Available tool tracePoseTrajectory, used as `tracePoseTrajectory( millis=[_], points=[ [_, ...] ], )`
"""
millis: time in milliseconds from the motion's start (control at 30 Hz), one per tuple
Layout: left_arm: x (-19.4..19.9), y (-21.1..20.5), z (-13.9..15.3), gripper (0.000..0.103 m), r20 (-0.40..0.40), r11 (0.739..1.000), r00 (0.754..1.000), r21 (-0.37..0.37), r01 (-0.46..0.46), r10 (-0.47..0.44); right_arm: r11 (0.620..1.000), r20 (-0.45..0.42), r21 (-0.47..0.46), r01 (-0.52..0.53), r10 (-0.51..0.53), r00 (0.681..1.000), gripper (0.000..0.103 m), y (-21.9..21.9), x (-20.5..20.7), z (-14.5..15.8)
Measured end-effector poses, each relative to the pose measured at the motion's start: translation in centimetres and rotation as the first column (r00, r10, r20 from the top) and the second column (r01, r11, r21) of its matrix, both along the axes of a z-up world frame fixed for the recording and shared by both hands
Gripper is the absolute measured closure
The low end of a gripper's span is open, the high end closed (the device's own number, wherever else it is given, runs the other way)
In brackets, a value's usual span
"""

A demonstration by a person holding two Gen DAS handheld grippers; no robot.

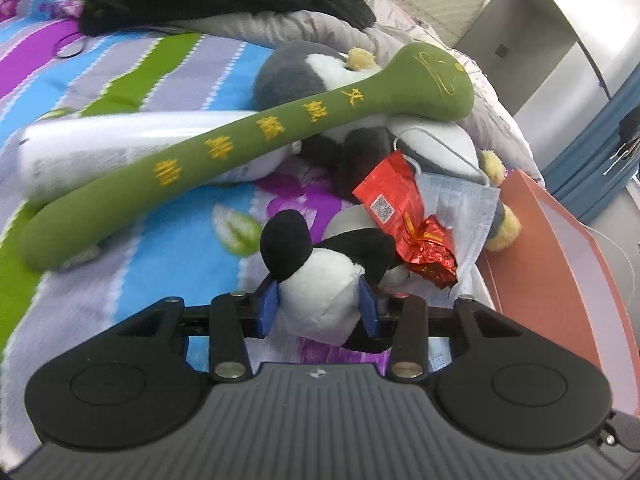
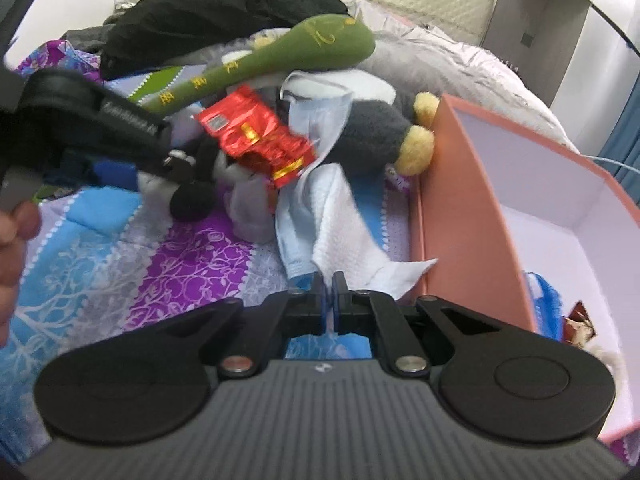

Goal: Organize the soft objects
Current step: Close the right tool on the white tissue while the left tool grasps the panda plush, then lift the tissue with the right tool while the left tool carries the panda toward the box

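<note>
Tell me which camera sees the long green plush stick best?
The left wrist view. There the green plush stick shows end to end, lying across the bed over the grey penguin plush, its yellow lettering readable. The right wrist view catches only its rounded head and part of the shaft; the left gripper covers the rest.

At the lower centre of the frame, the right tongs (image 2: 330,300) are seen pressed together on a white tissue (image 2: 352,216) lying on a patterned bedspread (image 2: 120,248). A pale blue face mask (image 2: 316,120) is draped just beside it. A red foil wrapper (image 2: 256,136) is seen in the middle, under a long green plush (image 2: 280,60). An open pink box (image 2: 452,184) fills the right side. The left tongs (image 2: 176,160) enter from the upper left, at a black-and-white plush (image 2: 200,188).
</note>
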State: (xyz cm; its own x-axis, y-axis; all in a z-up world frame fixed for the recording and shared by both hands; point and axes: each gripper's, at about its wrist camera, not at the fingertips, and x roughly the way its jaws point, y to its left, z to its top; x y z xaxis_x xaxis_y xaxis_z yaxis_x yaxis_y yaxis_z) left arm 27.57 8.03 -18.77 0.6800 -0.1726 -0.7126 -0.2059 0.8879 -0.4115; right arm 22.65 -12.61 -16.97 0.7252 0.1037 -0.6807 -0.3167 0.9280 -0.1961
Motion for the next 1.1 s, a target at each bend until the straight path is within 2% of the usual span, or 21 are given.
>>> tracePoseTrajectory(
  millis=[133,633,767,867,967,1033,1067,1100],
  points=[
    [-3.3,0.0,0.7,0.056,-0.027,1.000,0.999,0.024,-0.017,0.018,1.000,0.002,-0.012,-0.014,0.014,1.000,0.097,-0.2,-1.9,0.7],
    [-13.4,0.5,2.3,0.056,-0.072,0.998,0.996,0.029,-0.057,0.059,0.994,-0.036,-0.063,-0.095,0.093,0.995,0.097,0.2,-9.5,2.2],
    [-15.1,0.4,2.2,0.056,-0.084,0.998,0.994,0.016,-0.062,0.063,0.992,-0.058,-0.026,-0.124,0.122,0.991,0.096,0.1,-11.2,2.5],
    [-15.9,0.3,2.2,0.056,-0.088,0.998,0.994,0.012,-0.058,0.059,0.988,-0.107,-0.003,-0.156,0.154,0.982,0.096,0.3,-12.1,2.0],
    [-16.5,0.4,2.1,0.056,-0.088,0.998,0.994,0.010,-0.059,0.060,0.985,-0.169,0.069,-0.157,0.167,0.971,0.095,0.2,-12.3,1.4],
    [-16.6,0.5,2.0,0.056,-0.088,0.998,0.994,0.010,-0.066,0.066,0.985,-0.176,0.071,-0.155,0.165,0.970,0.093,0.4,-12.4,1.2],
    [-16.7,0.6,1.8,0.056,-0.093,0.997,0.993,0.008,-0.073,0.073,0.986,-0.174,0.067,-0.150,0.159,0.972,0.084,0.4,-12.4,1.2],
    [-16.6,0.7,1.7,0.056,-0.099,0.997,0.992,0.004,-0.079,0.079,0.987,-0.170,0.068,-0.143,0.153,0.974,0.069,0.4,-12.3,1.3]
  ],
)
